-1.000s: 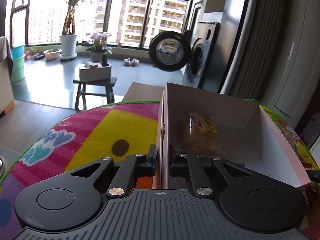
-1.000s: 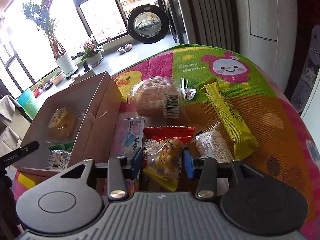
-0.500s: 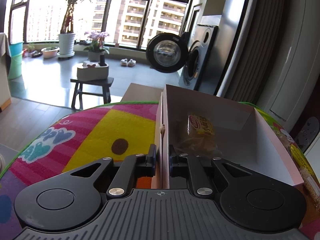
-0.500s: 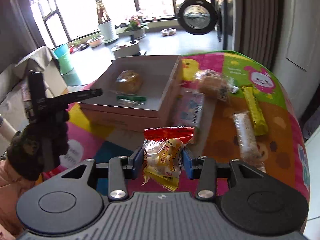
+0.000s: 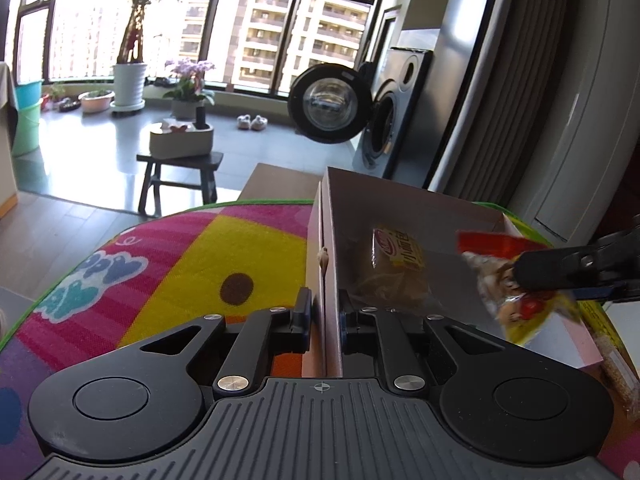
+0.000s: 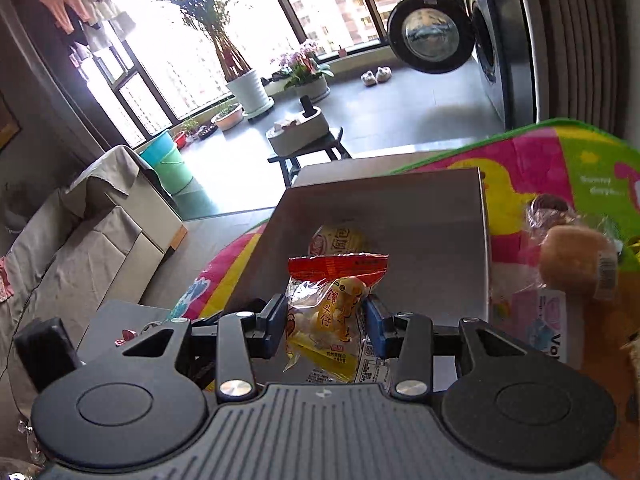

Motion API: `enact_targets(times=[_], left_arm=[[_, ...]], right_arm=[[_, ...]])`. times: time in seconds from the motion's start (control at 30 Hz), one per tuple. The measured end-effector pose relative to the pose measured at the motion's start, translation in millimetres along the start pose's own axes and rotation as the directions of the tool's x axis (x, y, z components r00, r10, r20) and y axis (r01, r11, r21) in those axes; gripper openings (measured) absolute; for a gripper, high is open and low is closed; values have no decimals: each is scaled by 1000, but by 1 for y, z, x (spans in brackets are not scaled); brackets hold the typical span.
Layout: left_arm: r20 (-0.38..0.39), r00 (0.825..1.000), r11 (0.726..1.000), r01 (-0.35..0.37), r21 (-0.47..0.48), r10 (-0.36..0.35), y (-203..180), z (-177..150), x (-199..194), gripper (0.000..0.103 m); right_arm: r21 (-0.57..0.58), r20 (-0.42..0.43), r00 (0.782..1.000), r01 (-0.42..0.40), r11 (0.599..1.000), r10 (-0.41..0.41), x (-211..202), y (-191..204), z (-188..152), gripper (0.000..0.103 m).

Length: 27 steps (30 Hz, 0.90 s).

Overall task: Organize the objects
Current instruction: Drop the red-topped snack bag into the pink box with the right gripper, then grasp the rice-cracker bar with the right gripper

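An open pink cardboard box sits on a colourful play mat. My left gripper is shut on the box's near left wall. A wrapped bun with a yellow label lies inside the box. My right gripper is shut on a red-and-yellow snack packet and holds it over the box. From the left wrist view that packet hangs above the box's right side, pinched by the right gripper's fingers.
Right of the box lie a wrapped round bread, a pale blue-and-pink packet and more snacks. Beyond the mat are a dark stool, a washing machine with its door open, plant pots and a sofa.
My right gripper has carried the snack packet from the mat's near side to above the box; it now shows in the left wrist view. My left gripper stays clamped on the box wall.
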<state>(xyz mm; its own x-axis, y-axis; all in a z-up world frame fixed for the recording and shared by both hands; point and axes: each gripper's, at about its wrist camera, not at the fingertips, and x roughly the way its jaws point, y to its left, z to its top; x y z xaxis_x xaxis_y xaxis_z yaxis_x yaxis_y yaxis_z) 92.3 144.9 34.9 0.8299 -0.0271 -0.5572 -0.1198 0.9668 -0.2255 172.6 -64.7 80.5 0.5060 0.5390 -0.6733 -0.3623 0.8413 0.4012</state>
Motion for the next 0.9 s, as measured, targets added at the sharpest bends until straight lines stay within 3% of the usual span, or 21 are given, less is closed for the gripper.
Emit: enact_targets(times=[0.1,0.2,0.4,0.53,0.8,0.9], left_arm=[[-2,1000,1000,3,-3,-3,0,-1,-1,15],[-5,1000,1000,2,-6,-2,0,0,-2,15],[-2,1000,1000,-3,-17,3,-2,-2,-5,15],[-3,1000,1000,-7,-23,7,-2,-2,-5,15],[-7,1000,1000,-15,-26,15,-3,0,-4,15],[-9,1000,1000,-16,-25,16,-3,0,-4,15]], right_arm=[[58,-68,996,-47,997,51,22,-9,-9,42],[51,-65,997,-35,998,38,19,-10,-17,48],[-72,99,993,77,994,-70,-43,-15,-26,74],[-119,216,951,250,961,-221,-83,-29,-49,103],[-90,219,893,419,904,-392,-94,-65,-104,103],[-41,201,898,407,912,-392,-85,-75,-106,103]])
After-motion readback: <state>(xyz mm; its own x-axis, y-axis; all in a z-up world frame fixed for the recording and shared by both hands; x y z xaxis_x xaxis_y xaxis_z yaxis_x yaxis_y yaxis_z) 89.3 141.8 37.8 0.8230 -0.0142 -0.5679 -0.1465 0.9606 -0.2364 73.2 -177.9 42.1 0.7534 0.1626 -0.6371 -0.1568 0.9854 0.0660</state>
